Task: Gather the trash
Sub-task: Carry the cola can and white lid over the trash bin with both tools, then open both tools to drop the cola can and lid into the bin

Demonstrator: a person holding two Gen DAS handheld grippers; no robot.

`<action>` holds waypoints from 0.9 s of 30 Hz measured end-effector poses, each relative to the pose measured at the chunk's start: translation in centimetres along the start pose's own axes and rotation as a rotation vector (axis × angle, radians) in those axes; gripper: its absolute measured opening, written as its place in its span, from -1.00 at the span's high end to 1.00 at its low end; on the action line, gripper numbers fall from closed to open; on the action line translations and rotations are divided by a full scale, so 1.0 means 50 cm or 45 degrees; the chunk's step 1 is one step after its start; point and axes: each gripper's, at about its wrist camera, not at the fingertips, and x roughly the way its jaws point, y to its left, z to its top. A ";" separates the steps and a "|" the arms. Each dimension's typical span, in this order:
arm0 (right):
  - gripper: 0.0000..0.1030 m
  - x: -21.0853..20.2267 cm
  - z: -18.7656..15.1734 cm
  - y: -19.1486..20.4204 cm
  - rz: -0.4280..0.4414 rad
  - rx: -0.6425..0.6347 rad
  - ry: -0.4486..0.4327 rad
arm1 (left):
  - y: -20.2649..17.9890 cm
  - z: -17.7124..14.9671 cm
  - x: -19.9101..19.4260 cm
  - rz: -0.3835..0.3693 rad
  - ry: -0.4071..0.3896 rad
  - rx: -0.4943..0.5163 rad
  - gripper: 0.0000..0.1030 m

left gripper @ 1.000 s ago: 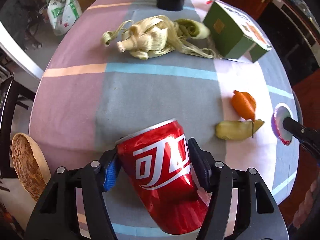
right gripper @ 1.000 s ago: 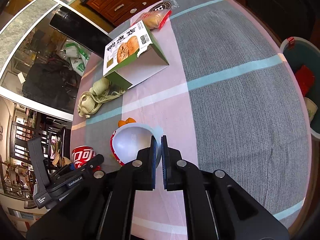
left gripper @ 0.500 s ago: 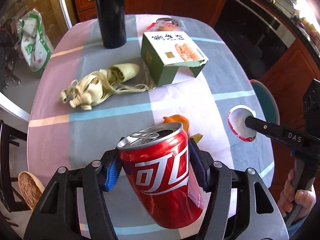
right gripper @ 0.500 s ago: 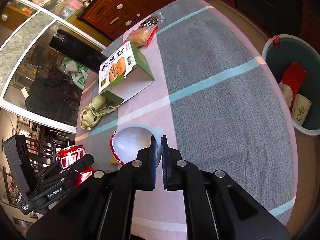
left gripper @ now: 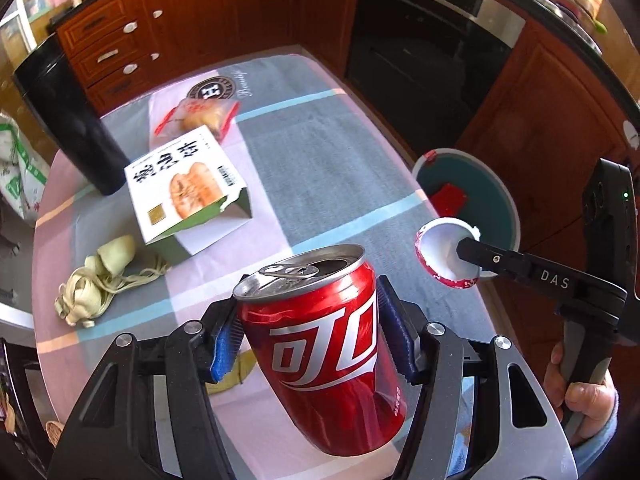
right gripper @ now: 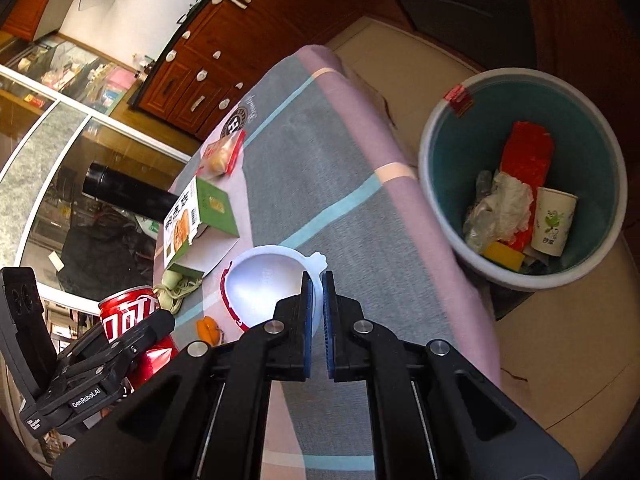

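Note:
My left gripper (left gripper: 308, 336) is shut on an opened red soda can (left gripper: 324, 344) and holds it upright above the table; it also shows in the right wrist view (right gripper: 128, 316). My right gripper (right gripper: 316, 312) is shut on the rim of a white plastic cup with red trim (right gripper: 268, 288), seen too in the left wrist view (left gripper: 444, 252), above the table's right edge. A teal trash bin (right gripper: 440, 160) with wrappers and a paper cup inside stands on the floor to the right of the table (right gripper: 320, 184).
On the checked cloth lie a green bread box (left gripper: 184, 192), corn husks (left gripper: 96, 280), a wrapped bun (left gripper: 200, 116), a black flask (left gripper: 64, 120), and orange and yellow peel (right gripper: 208, 328). Wooden cabinets and an oven stand behind.
Both grippers rose and swung right toward the bin, each keeping its hold. The can went from tilted to upright. The bin has come fully into the right wrist view.

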 end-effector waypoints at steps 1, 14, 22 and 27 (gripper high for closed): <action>0.90 -0.009 0.006 -0.016 -0.006 0.017 -0.014 | -0.014 0.008 0.006 -0.006 0.002 0.018 -0.20; 0.90 -0.136 0.085 -0.191 -0.134 0.206 -0.168 | -0.219 0.129 0.088 -0.144 0.005 0.245 -0.12; 0.90 -0.154 0.121 -0.274 -0.232 0.299 -0.215 | -0.327 0.192 0.199 -0.240 0.069 0.333 -0.11; 0.90 -0.120 0.136 -0.299 -0.292 0.320 -0.175 | -0.347 0.209 0.261 -0.273 0.118 0.323 -0.11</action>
